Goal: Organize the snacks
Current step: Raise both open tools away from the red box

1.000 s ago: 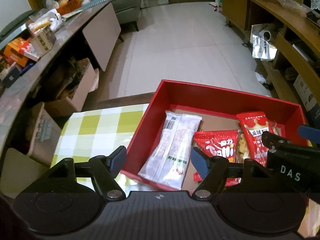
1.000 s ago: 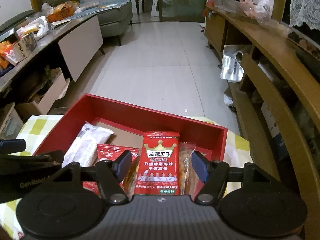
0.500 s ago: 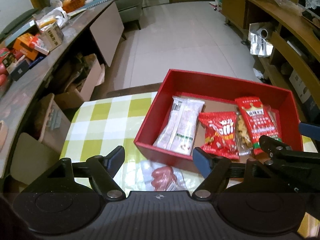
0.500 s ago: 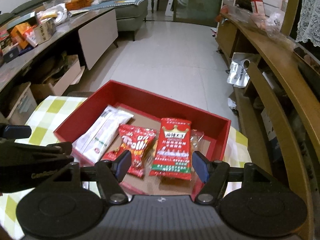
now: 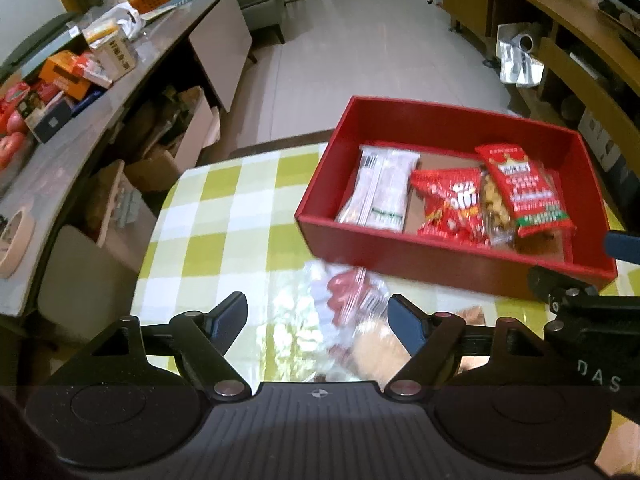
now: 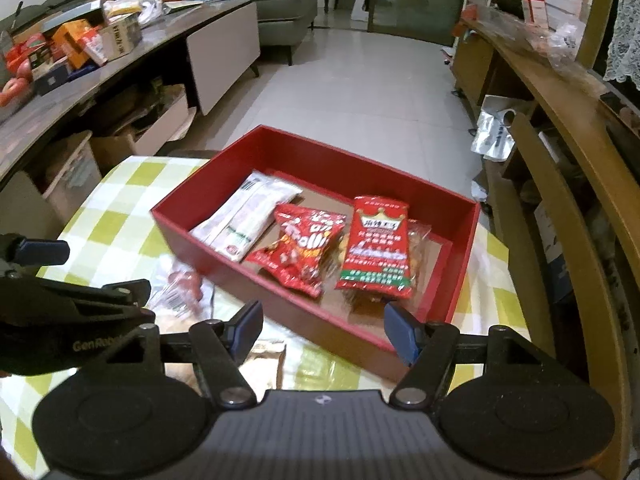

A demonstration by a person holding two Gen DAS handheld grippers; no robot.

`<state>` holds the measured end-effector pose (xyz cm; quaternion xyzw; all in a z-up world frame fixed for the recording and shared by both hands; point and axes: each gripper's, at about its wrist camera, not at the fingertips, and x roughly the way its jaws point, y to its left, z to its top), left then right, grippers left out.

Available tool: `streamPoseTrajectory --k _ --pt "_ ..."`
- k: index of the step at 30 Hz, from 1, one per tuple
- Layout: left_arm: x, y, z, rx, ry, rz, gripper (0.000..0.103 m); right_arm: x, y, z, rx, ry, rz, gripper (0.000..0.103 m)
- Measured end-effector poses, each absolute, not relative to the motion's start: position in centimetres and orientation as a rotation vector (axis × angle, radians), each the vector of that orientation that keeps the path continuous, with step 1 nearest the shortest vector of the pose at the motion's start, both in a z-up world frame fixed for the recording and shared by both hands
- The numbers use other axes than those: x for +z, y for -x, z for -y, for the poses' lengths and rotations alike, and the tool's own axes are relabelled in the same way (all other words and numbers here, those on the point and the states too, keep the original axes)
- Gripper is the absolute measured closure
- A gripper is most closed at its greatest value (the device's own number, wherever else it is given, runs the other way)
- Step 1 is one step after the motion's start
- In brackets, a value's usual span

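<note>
A red box [image 5: 448, 256] [image 6: 224, 248] sits on the green-checked tablecloth [image 5: 224, 216]. Inside lie a white packet [image 5: 380, 192] [image 6: 248, 216], a red crisps bag [image 5: 452, 204] [image 6: 308, 248] and a red crowned packet [image 5: 524, 192] [image 6: 380, 248] over a clear bag of nuts. In front of the box lies a clear bag with red sausages [image 5: 352, 296] [image 6: 180, 288] and a pale snack pack [image 5: 380, 348]. My left gripper [image 5: 316, 316] hangs over these loose packs, jaws opening, nothing between them. My right gripper [image 6: 320, 328] is open above the box's near wall.
A long cluttered counter [image 5: 60, 120] with boxes runs along the left, cardboard boxes beneath it. Wooden shelving [image 6: 560, 152] lines the right. Tiled floor [image 6: 360, 80] lies beyond the table. A brown pack [image 6: 264, 360] lies under the right gripper.
Both grippers have pulled back from over the box toward the near table edge. The loose sausage bag and other packs have come into view. The left jaws stand wider.
</note>
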<state>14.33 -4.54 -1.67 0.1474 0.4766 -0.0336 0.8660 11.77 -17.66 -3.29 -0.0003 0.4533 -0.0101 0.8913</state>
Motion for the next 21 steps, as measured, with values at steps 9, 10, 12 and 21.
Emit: streamPoseTrajectory --k 9,10,12,21 --pt "-1.7 -11.4 2.7 -0.065 -0.322 -1.004 0.017 -3.3 -9.2 15.7 0.025 0.024 -0.958 0.030" --pt "-1.8 -11.1 2.5 -0.061 -0.328 -1.006 0.017 -3.3 -8.9 15.5 0.030 0.025 -0.959 0.030" --pt "-1.9 -10.6 2.1 -0.058 -0.332 -1.009 0.017 -3.2 -8.5 15.2 0.038 0.028 -0.961 0.030" --pt "-2.2 -8.4 0.3 -0.047 -0.337 -1.023 0.014 -3.7 -6.8 13.8 0.064 0.039 -0.982 0.030"
